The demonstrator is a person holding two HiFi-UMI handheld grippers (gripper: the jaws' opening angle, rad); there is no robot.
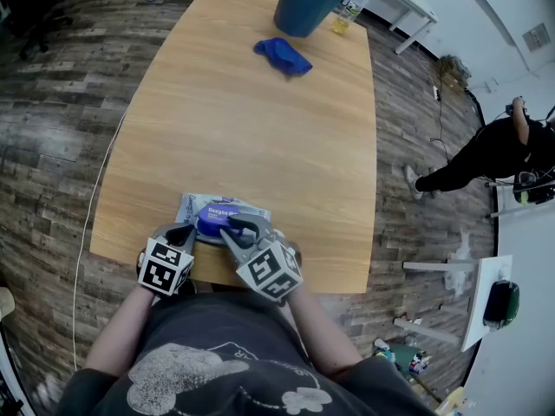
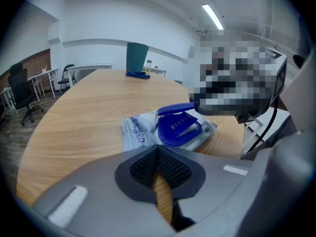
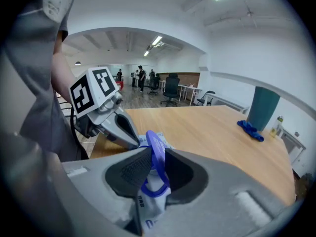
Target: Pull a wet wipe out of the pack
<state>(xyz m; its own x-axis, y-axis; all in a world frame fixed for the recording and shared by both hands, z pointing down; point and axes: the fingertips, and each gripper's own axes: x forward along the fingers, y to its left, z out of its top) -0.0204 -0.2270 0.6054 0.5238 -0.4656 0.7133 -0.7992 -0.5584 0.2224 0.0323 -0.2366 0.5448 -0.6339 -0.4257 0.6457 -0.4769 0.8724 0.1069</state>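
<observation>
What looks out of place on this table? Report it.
Nothing spilled or damaged. The blue lid of the wipe pack stands raised, pinched in the right gripper, as the task needs. A blue cloth lies crumpled beside the bin.

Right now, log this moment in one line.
right gripper: shut on blue lid, raised | left gripper: shut, empty, by wipe pack | pull: not started

The table (image 1: 243, 128) bears a wipes pack (image 1: 192, 206), blue cloth (image 1: 282, 55), teal bin (image 1: 308, 3).
</observation>
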